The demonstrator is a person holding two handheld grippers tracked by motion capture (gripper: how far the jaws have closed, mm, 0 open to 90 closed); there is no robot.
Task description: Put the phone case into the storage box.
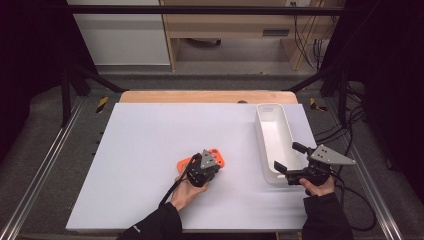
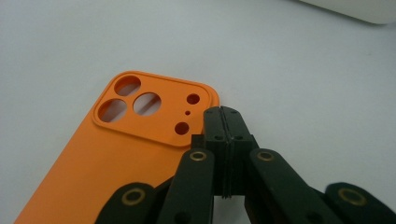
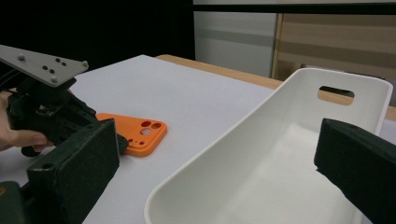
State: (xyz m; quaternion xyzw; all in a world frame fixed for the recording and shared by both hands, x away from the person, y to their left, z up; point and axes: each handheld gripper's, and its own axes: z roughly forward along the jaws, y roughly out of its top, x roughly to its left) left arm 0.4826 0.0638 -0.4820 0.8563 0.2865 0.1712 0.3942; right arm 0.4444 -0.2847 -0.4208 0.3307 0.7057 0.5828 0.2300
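On the left, a hand (image 1: pixel 187 192) in a dark sleeve holds the left claw (image 1: pixel 202 172) low over the white counter (image 1: pixel 150 150). Its jaws are pressed flat together with nothing between them — clenched on themselves, as the left gripper view shows with the claw (image 2: pixel 223 122) tip set right at the edge of an orange phone case (image 2: pixel 116 154). The tips rest on or just over the case's corner beside the raised camera block; whether they actually touch it I cannot tell. The case (image 1: pixel 216 156) lies flat on the counter, back up, a little right of the middle, its camera cut-outs toward the far end. From the right gripper view the case (image 3: pixel 140 135) pokes out from behind the left claw's dark body, and a grey three-cornered plate (image 3: pixel 42 65) sits on top of that claw.

Further right stands a long white bin (image 1: pixel 272 120), set lengthwise along the counter's right edge, well apart from the case. A slot handle (image 3: pixel 336 92) is cut in its far end wall.

At the far right, the right claw (image 1: pixel 287 159) is held at the bin's near end — jaws spread wide, released, gripping nothing. In its own view the two black pads (image 3: pixel 79 163) straddle the bin's near rim (image 3: pixel 224 140), one outside its wall and one over the inside.
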